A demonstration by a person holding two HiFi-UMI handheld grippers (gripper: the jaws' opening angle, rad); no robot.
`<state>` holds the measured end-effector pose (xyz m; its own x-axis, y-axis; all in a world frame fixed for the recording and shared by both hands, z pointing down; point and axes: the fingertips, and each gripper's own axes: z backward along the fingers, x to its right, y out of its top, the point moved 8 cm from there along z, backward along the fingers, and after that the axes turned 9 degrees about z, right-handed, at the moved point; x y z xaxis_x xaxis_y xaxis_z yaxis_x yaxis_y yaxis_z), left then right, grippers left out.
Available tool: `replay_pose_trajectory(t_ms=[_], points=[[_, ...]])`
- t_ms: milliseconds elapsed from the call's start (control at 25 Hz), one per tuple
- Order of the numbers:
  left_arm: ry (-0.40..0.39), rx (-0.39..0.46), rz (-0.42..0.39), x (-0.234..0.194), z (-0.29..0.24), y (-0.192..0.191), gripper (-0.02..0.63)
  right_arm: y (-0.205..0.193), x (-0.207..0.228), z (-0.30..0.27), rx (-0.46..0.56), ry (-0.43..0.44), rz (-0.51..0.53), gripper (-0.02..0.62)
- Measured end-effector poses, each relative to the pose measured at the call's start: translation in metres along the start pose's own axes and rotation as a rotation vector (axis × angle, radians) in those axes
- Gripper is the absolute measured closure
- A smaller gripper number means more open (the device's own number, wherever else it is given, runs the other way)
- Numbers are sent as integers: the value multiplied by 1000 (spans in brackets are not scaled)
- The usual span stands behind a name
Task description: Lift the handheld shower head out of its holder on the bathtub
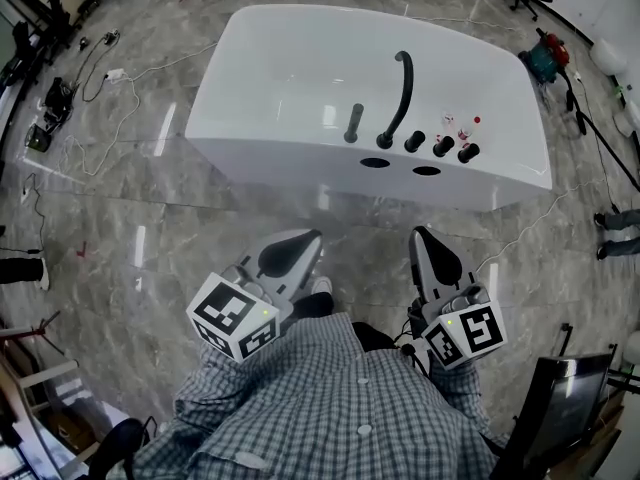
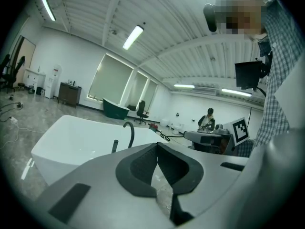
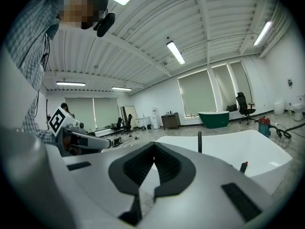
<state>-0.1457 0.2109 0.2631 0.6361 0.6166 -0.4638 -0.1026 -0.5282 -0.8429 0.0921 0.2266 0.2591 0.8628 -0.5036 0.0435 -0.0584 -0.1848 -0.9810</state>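
- While you stand on the grey stone floor (image 1: 150,218) facing the white bathtub (image 1: 290,58), both tools sit close in front of your checked shirt (image 1: 320,398), well apart from the tub.
- Your left tool (image 1: 303,242) has its jaws pressed together at the tips, with nothing between them.
- Your right tool (image 1: 424,238) is the same: its dark pads meet at the tips and pinch nothing.
- Both tools point toward the tub's near wall, the left one on the near left and the right one on the near right, side by side and apart from each other.
- On the tub's near rim, the shower head (image 1: 353,123) stands upright as a short black stick, touched by neither tool.
- Just to its right rises the tall curved black spout (image 1: 403,88).
- Farther right along the same rim is a row of black knobs (image 1: 441,146).
- At the far left, loose cables (image 1: 95,118) lie on the floor.
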Motion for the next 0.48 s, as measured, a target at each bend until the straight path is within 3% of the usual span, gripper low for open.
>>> replay_pose_trajectory(t_ms=[480], points=[[-35,-21,3,-43,-9,12,597,4,-4,-37,-11,-47,-1,581]])
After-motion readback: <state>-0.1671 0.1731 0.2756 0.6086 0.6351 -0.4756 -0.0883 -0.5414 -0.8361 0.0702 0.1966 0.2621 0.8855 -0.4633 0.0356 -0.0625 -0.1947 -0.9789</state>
